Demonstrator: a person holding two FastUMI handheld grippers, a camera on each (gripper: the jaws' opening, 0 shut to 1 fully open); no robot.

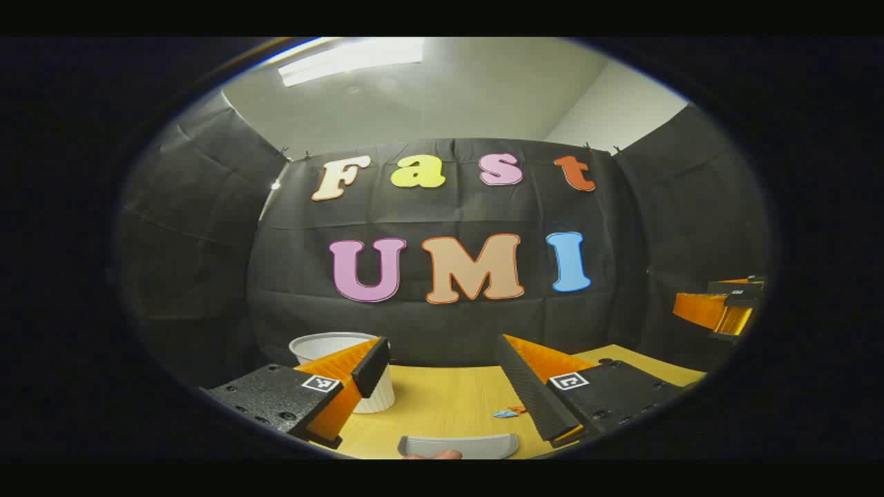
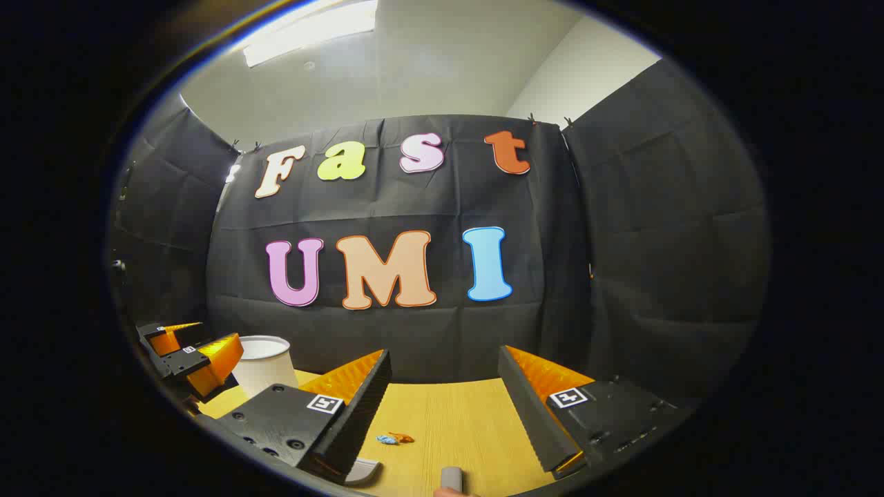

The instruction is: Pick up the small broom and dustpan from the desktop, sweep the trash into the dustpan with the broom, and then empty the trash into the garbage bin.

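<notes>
My left gripper (image 1: 442, 343) is open above the wooden desktop (image 1: 442, 404), with nothing between its fingers. Just below it, at the near edge of the view, lies a grey dustpan (image 1: 459, 445). Small blue and orange trash scraps (image 1: 507, 413) rest on the desk by the right finger. My right gripper (image 2: 443, 355) is also open and holds nothing. In the right gripper view the scraps (image 2: 395, 437) lie ahead, a dustpan corner (image 2: 366, 471) pokes out under the left finger, and a grey rounded stub (image 2: 451, 478), perhaps the broom's handle, shows at the bottom edge.
A white ribbed bin (image 1: 335, 345) stands on the desk's far left, partly behind my left finger; it also shows as the bin (image 2: 262, 366) in the right gripper view. The other gripper (image 1: 725, 307) hovers far right, and the left gripper (image 2: 186, 355) appears beside the bin.
</notes>
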